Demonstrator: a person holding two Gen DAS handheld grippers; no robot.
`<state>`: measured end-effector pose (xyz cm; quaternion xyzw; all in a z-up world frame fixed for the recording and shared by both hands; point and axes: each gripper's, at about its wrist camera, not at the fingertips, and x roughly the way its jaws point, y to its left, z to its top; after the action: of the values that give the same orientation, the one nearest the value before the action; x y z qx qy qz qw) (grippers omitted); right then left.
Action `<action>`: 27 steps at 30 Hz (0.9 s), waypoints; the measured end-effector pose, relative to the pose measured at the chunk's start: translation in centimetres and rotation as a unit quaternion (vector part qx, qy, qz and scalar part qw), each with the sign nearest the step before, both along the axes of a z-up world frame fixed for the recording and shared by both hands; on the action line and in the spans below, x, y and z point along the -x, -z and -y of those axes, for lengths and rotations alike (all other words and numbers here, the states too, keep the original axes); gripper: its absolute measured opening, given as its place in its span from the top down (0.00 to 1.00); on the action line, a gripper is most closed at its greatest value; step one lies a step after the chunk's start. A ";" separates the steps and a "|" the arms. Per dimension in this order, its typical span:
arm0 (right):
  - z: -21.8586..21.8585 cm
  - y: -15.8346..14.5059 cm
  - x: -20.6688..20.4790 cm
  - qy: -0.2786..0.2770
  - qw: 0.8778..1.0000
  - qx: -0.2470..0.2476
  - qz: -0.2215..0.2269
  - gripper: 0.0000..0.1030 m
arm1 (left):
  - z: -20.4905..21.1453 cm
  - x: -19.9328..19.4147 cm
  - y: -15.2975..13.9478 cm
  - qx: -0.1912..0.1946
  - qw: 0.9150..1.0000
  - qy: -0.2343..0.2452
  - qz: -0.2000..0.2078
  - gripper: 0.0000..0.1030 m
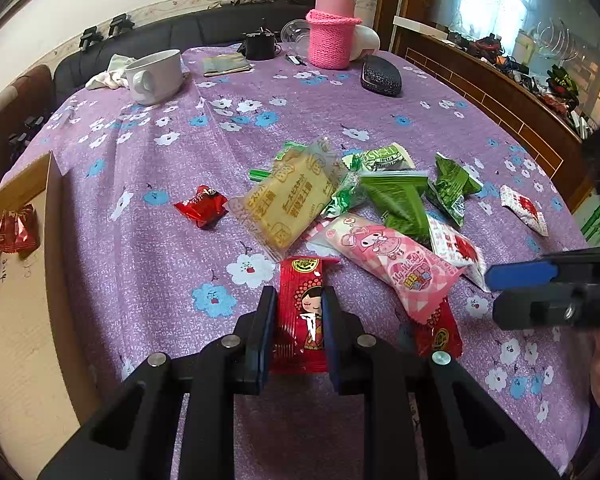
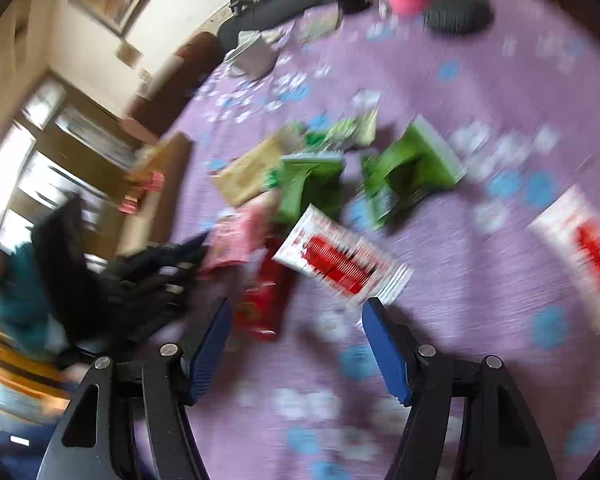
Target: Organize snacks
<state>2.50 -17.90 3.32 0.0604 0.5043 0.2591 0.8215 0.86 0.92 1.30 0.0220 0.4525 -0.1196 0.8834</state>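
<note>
Box [image 1: 16,280] at table edge has few red candies [image 1: 14,232]. Most snacks still on table [image 1: 140,240]. Left claw [image 1: 298,304] pinches red packet [image 1: 302,316]. Right claw [image 2: 296,316] wide, empty.

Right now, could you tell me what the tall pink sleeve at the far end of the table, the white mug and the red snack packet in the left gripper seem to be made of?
Tall pink sleeve: knitted yarn, matte; ribbed stitches show.
White mug: probably glazed ceramic; smooth, thick walls.
Red snack packet: glossy plastic film, likely; crinkles and glints between the left gripper pads.
</note>
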 end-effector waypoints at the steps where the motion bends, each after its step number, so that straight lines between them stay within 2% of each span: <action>1: -0.2 -0.2 0.0 -0.004 1.000 0.017 0.012 0.31 | -0.1 0.0 0.0 0.003 1.000 -0.001 -0.001 0.80; 3: -0.7 -0.4 -0.4 -0.023 0.999 0.034 0.028 0.31 | -0.2 0.0 0.0 0.005 1.000 0.000 -0.002 0.80; 5: -1.6 -0.1 -0.8 -0.042 0.995 0.077 0.047 0.31 | -0.2 0.0 0.0 0.006 1.000 0.000 -0.002 0.80; 10: -1.7 0.9 -1.2 -0.075 0.990 0.109 0.049 0.31 | -0.2 0.0 0.0 0.005 1.000 0.001 -0.001 0.80; 11: -1.5 1.3 -1.2 -0.079 0.990 0.106 0.047 0.35 | -0.2 0.0 0.0 0.003 1.000 0.001 0.000 0.80; 13: -1.5 1.4 -0.7 -0.077 0.989 0.113 0.061 0.56 | 0.0 0.1 0.0 -0.002 1.000 0.002 0.002 0.80; 14: -1.7 1.4 -0.5 -0.081 0.987 0.120 0.066 0.70 | 0.1 0.1 0.0 -0.004 1.000 0.002 0.004 0.80; 17: -2.4 1.0 0.0 -0.078 0.986 0.126 0.075 0.79 | 0.2 0.2 -0.1 -0.007 1.000 0.002 0.008 0.81; 22: -2.3 -1.3 -0.3 -0.031 0.992 0.088 0.088 0.81 | -0.6 0.3 -0.7 0.012 1.000 -0.014 0.022 0.82; 27: -3.5 -4.4 -1.7 0.024 0.995 0.013 0.095 0.81 | -1.4 0.2 -1.6 0.025 0.998 -0.037 0.042 0.82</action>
<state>4.22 -14.41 7.69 0.0365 0.4256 0.2375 0.8724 0.63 2.33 2.88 -0.0118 0.4124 -0.0974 0.9057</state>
